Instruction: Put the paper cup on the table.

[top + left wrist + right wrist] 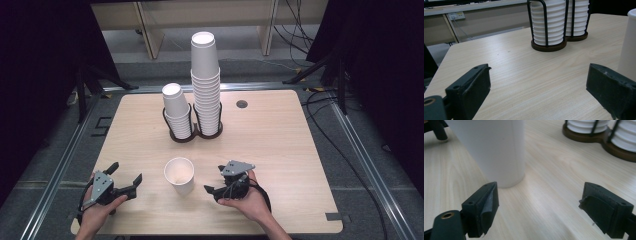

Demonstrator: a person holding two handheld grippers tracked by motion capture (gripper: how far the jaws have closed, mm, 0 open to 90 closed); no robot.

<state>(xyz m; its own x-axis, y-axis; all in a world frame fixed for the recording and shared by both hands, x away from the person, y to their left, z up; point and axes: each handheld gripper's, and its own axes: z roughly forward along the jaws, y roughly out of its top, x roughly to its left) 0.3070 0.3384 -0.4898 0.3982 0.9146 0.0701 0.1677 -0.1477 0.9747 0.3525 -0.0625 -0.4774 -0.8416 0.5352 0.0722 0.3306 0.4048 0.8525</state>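
One white paper cup [179,176] stands upright and open-mouthed on the wooden table [280,135], near its front edge. Behind it, a dark two-ring wire holder [192,131] carries two stacks of white cups, a short stack [177,111] on the left and a tall stack [205,82] on the right. The single cup sits between the left gripper [125,181] and the right gripper [214,183], touching neither. Both grippers have their jaws spread wide and hold nothing.

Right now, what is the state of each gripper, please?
Left gripper: open, holding nothing.
Right gripper: open, empty, beside the single white paper cup.
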